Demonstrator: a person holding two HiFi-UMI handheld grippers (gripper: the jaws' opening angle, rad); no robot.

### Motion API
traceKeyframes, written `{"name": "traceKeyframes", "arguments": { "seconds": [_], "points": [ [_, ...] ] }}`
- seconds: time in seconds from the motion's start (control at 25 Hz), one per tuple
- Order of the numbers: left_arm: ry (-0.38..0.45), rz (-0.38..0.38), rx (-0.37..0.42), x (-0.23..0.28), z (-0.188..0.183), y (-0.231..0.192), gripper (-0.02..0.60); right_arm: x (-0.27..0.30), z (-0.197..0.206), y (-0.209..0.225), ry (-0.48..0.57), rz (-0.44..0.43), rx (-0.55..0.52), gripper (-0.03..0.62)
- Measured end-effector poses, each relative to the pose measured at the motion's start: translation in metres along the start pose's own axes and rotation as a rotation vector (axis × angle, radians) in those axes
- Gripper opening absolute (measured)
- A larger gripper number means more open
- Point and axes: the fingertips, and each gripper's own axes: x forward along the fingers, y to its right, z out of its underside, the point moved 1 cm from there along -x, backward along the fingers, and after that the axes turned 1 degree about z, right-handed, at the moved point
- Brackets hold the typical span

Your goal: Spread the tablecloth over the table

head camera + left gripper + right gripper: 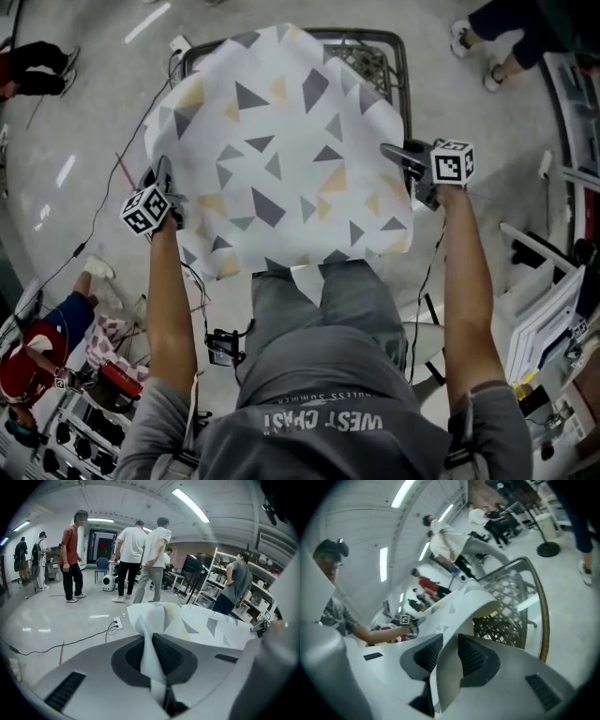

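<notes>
Clamping tablecloth (pixel 281 141): left tongs (pixel 150 648), right tongs (pixel 449 651)

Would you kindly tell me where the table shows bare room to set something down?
Only the far right corner of the table is bare, past the cloth. The rest is hidden under it; the left tool and right tool grip its sides.

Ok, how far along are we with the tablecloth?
Done: the left gripper and right gripper each have their fingers shut on an edge of the tablecloth. In hand: it is held open over the table. Left: the table's far right corner shows bare mesh, so the cloth probably needs shifting, lowering and letting go.
</notes>
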Motion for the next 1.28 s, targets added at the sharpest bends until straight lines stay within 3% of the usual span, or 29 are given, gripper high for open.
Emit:
{"name": "traceKeyframes", "arguments": {
  "seconds": [0.12,0.24,0.28,0.32,0.36,0.4,0.48,0.56,0.64,0.72,0.8,0.96,1.12,1.2,1.28],
  "points": [
    [-0.005,0.003,-0.004,0.0,0.007,-0.009,0.005,-0.013,-0.033,-0.02,-0.039,-0.14,-0.14,0.208],
    [0.008,0.002,-0.023,-0.007,0.016,-0.02,0.005,-0.008,-0.056,-0.01,-0.015,-0.242,-0.046,0.229],
    [0.013,0.003,-0.024,-0.009,0.018,-0.021,0.005,-0.006,-0.06,-0.008,0.003,-0.258,-0.001,0.206],
    [0.017,0.002,-0.019,-0.012,0.019,-0.021,0.005,-0.003,-0.06,-0.009,0.008,-0.238,-0.001,0.132],
    [0.024,-0.001,-0.007,-0.015,0.017,-0.019,0.005,0.0,-0.059,-0.013,-0.007,-0.179,-0.068,0.048],
    [0.035,-0.004,0.011,-0.019,0.014,-0.015,0.005,0.003,-0.056,-0.021,-0.039,-0.091,-0.208,0.04],
    [0.07,-0.003,0.052,-0.026,0.007,-0.005,0.003,0.01,-0.047,-0.057,-0.136,0.094,-0.643,0.025],
    [0.09,-0.007,0.089,-0.024,0.003,0.005,0.003,0.029,-0.022,-0.112,-0.257,0.169,-1.047,0.023],
    [0.08,-0.03,0.096,-0.013,0.005,0.005,0.002,0.058,0.023,-0.141,-0.386,0.155,-1.299,0.021],
    [0.063,-0.058,0.073,-0.003,0.009,0.001,0.002,0.076,0.059,-0.131,-0.469,0.167,-1.381,0.015],
    [0.052,-0.077,0.064,0.002,0.009,-0.002,0.002,0.071,0.06,-0.098,-0.417,0.241,-1.233,0.014],
    [0.033,-0.095,0.074,0.007,0.012,-0.011,0.003,0.024,0.003,-0.016,-0.092,0.427,-0.684,0.014],
    [0.034,-0.1,0.096,0.013,0.009,-0.014,0.005,-0.011,-0.015,0.054,0.033,0.538,-0.367,0.014],
    [0.057,-0.076,0.214,0.016,-0.007,0.008,0.006,-0.022,-0.007,0.091,0.067,0.593,-0.193,0.013],
    [0.102,-0.044,0.425,0.019,-0.032,0.054,0.009,-0.032,0.007,0.124,0.081,0.641,-0.047,0.014]
  ]
}}
